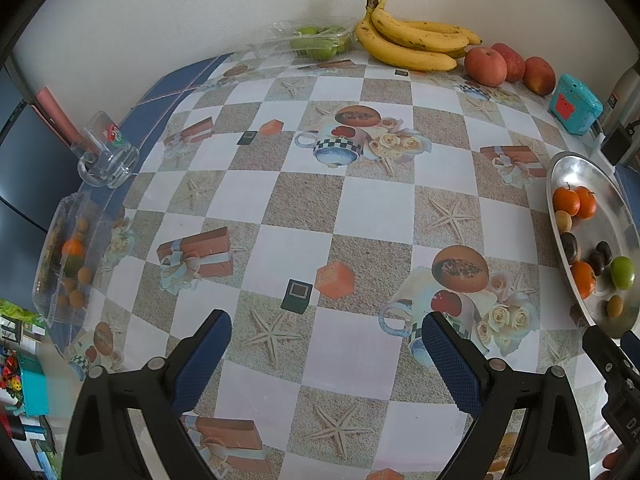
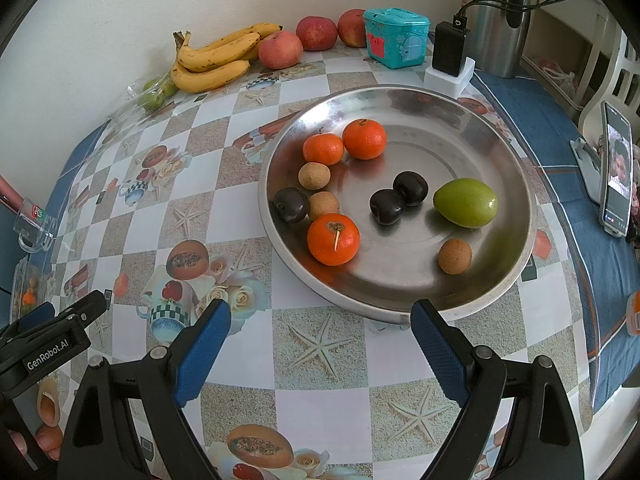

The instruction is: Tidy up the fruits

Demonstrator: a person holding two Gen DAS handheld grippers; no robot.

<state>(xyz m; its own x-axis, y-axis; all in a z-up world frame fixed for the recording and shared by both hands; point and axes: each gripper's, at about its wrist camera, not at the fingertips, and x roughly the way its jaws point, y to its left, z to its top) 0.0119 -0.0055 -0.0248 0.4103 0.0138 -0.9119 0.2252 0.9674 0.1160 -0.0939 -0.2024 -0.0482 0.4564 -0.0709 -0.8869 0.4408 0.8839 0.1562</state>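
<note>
the metal dish (image 2: 516, 184) sits on the counter (image 2: 320, 344) holding the small fruits (tangerines (image 2: 333, 239) leftward), with bananas (image 2: 212, 60) and apples (image 2: 280, 50) behind by the wall.

the bench (image 2: 320, 404) wears a smooth, faintly glossy printed oilcloth over matt blue cloth (image 2: 600, 280) that shows at its right edge. a round tray (image 2: 500, 280) of brushed metal mirrors the fruit in it: dimpled, shiny tangerines (image 2: 333, 239), glossy dark plums (image 2: 386, 206), a waxy green fruit (image 2: 465, 202) and dull, rough brown longans (image 2: 454, 256). at the far edge lie matt, speckled bananas (image 2: 212, 60), smooth apples (image 2: 280, 50), a clear crinkly plastic punnet (image 1: 316, 40), a glossy teal plastic box (image 2: 396, 38) and a satin steel flask (image 2: 496, 20). both sets of fingers (image 2: 202, 348) carry textured blue rubbery pads on matt black plastic.
</note>
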